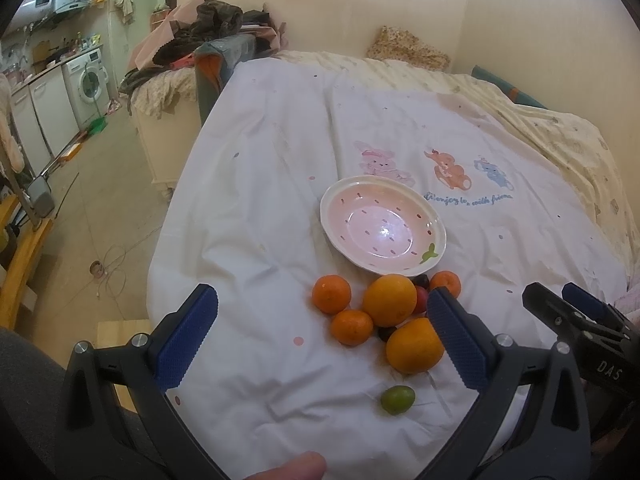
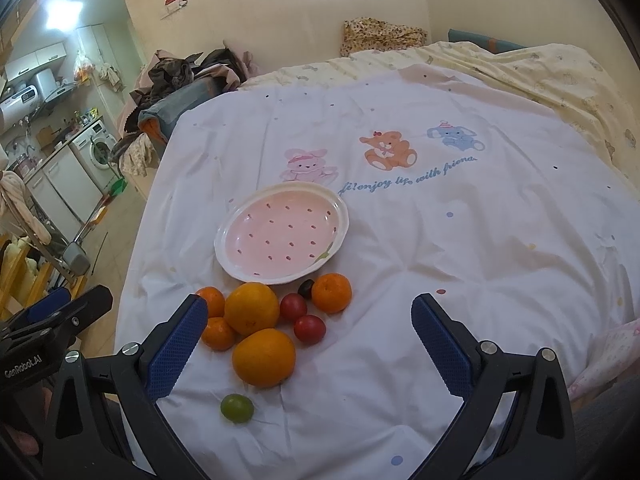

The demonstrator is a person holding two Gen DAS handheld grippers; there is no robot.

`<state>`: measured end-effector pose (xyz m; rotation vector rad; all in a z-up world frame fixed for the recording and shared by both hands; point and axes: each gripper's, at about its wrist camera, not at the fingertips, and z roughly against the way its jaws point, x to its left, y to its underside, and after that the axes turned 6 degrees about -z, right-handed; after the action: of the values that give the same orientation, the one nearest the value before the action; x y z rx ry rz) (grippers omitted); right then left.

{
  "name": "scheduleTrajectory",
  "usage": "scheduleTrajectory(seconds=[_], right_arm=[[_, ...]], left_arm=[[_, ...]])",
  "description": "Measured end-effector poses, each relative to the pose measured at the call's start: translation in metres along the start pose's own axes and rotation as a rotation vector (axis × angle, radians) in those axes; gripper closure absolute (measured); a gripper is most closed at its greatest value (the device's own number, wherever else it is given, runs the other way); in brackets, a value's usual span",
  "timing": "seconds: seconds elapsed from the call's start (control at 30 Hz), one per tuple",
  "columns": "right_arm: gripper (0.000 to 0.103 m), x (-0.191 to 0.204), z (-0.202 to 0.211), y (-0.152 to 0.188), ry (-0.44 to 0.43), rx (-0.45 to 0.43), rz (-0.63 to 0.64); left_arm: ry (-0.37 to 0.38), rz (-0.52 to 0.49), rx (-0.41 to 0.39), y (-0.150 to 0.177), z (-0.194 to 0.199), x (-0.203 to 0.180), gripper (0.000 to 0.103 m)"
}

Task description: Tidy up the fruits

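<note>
Left gripper [image 1: 322, 334] and right gripper [image 2: 310, 346], lower frame, both gape unladen over white cartoon-printed bedspread [image 2: 460, 240]; kitchen upper left; 1 dark fruit [image 2: 306, 288] mostly hidden.

A glossy pink ceramic bowl with a cream rim [image 2: 224, 236] is seen on a matt, creased white cotton bedsheet [image 2: 460, 264]. Dimpled, softly shiny peel is shown by the large orange citrus fruit [image 2: 264, 357], and smooth glossy skin by the small red round fruit [image 2: 309, 329]. The blue rubbery fingers [image 1: 188, 336] are finely ribbed, carried on matt black plastic arms with bright metal screws.
</note>
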<state>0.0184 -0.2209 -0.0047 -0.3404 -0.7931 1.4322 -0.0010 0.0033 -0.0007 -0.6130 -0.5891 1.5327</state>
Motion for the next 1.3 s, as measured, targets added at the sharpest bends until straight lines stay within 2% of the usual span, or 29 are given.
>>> scheduleTrajectory(seconds=[0.47, 0.67, 0.77, 0.9, 1.1, 1.3], right_arm=[[0.000, 0.000, -0.004, 0.005, -0.001, 0.009, -0.003], [0.000, -0.006, -0.012, 0.005, -0.016, 0.056, -0.032], [0.000, -0.010, -0.020, 0.006, -0.041, 0.122, -0.059], [0.000, -0.016, -0.042, 0.003, -0.094, 0.270, -0.098], [0.000, -0.021, -0.072, -0.012, -0.151, 0.436, -0.132], [0.008, -0.018, -0.111, -0.005, -0.177, 0.591, -0.149]], left_arm=[[-0.007, -0.001, 0.005, 0.000, 0.001, 0.000, 0.000], [-0.007, 0.009, 0.019, 0.001, -0.001, 0.002, 0.000], [-0.008, 0.016, 0.027, -0.001, -0.002, 0.002, 0.000], [-0.009, 0.032, 0.052, 0.000, -0.006, 0.006, 0.000], [-0.035, 0.057, 0.088, 0.001, -0.012, 0.014, 0.000], [-0.042, 0.068, 0.140, 0.004, -0.022, 0.018, 0.000]])
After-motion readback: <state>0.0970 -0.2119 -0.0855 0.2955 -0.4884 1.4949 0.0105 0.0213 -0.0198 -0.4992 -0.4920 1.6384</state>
